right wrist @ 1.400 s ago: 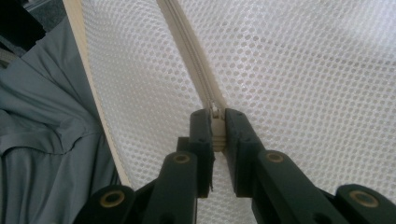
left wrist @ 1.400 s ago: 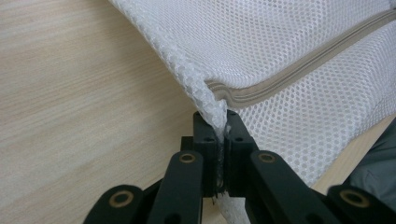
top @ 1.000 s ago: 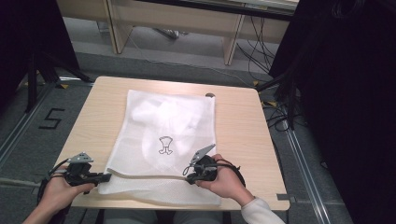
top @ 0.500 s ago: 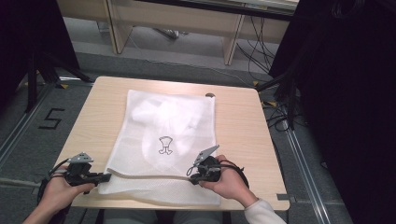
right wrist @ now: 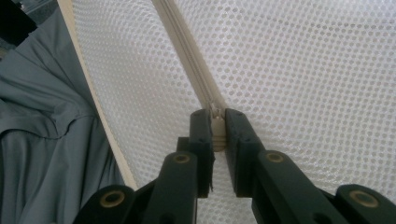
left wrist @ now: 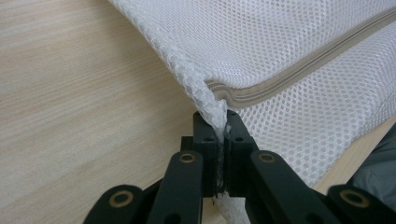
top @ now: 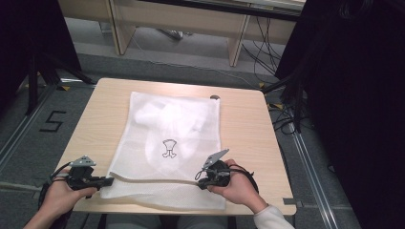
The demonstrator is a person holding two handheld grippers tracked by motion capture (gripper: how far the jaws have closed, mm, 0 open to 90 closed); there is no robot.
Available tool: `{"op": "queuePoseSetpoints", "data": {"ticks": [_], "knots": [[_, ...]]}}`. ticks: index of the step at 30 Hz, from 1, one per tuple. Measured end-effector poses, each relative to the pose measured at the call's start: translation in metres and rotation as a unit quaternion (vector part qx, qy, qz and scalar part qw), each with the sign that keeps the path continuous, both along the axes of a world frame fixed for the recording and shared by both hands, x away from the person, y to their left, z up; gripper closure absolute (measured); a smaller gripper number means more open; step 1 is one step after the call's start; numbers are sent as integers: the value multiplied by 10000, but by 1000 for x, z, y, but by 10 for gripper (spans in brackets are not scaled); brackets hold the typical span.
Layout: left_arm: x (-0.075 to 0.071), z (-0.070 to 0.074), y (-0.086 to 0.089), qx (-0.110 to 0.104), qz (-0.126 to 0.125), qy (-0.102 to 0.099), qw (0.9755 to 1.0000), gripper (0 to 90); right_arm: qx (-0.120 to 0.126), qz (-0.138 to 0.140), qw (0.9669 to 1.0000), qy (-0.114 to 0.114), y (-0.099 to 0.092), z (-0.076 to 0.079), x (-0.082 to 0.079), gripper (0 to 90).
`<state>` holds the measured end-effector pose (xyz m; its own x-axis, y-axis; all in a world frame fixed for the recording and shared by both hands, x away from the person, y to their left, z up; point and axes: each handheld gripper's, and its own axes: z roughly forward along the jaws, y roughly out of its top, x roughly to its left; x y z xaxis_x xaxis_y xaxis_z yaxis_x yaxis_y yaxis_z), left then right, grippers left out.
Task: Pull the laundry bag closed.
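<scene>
The left gripper (left wrist: 218, 122) is clamped tight on a pinch of white mesh at the corner of the mesh bag (left wrist: 299, 60), right where the beige zipper (left wrist: 280, 77) ends; in the left gripper view the netting runs down between the two black jaws, which stand pressed together on it. In the high view the same left gripper (top: 109, 181) sits at the near left of the desk (top: 248, 129), held in the person's left hand (top: 59, 198), its tips at the left end of the zipper (top: 153, 180). The right gripper (right wrist: 217, 122) is closed on the small pale zipper pull (right wrist: 218, 128), which is nipped between its jaws at the end of the zipper tape (right wrist: 187, 51), with mesh (right wrist: 303, 70) spread on both sides of it. In the high view the right gripper (top: 200, 177) meets the right end of the zipper, carried in the person's right hand (top: 236, 186), a light sleeve (top: 272, 217) showing at the wrist. The mesh bag (top: 172, 143) lies flat across the middle of the desk, its zipper edge towards the person and stretched between the two grippers. Through the netting a bunched white item (top: 167, 119) shows in the far half of the bag, and a small dark printed mark (top: 168, 148) sits near its middle. Grey cloth (right wrist: 42, 140) appears beyond the bag's edge in the right gripper view.
</scene>
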<state>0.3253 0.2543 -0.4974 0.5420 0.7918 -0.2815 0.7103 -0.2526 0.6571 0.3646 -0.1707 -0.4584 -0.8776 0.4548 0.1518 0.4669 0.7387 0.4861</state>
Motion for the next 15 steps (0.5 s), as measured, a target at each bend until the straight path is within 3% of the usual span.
{"op": "queuePoseSetpoints", "data": {"ticks": [5,7,8,10,14,15], "knots": [[0,0,0,-34,-2,-1,10000,857,17,61,10000,-41,-4,-1,2,828],[1,1,2,67,-132,83,9999,858,18,47,10000,-54,-6,-1,2,827],[0,0,1,39,-29,65,10000,857,5,4,10000,-33,-7,0,1,828],[1,1,2,21,-104,84,9999,857,20,-22,10000,-54,-8,0,0,827],[0,0,1,33,-22,71,10000,857,38,8,10000,-50,-10,0,1,828],[1,1,2,53,-115,98,9999,857,8,-30,10000,-46,-10,0,0,827]]}}
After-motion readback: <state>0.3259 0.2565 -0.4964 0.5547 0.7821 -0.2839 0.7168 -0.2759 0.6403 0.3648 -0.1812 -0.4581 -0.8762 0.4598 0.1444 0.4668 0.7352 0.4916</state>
